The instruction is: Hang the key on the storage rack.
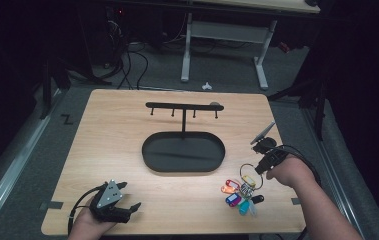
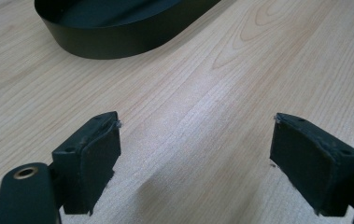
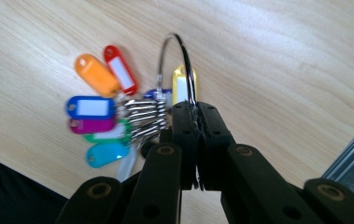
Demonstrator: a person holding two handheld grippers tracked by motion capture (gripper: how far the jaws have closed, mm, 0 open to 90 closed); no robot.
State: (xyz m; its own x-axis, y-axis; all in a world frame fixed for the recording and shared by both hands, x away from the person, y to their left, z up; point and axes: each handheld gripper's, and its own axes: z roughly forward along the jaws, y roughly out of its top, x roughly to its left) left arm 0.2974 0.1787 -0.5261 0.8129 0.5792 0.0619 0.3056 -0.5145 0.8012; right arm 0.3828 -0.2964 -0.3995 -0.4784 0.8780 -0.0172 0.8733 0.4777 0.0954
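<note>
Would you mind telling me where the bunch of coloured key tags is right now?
In the high view the bunch of coloured key tags sits at the table's front right, its wire ring pinched by the right tongs, just right of the black oval tray.

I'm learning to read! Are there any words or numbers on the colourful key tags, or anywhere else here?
No words or numbers can be read.
Key tags on the wire ring: their white label windows look blank, though the picture is blurred.
Floor left of the table: a dark "Z"-shaped mark, probably tape rather than a letter.
</note>
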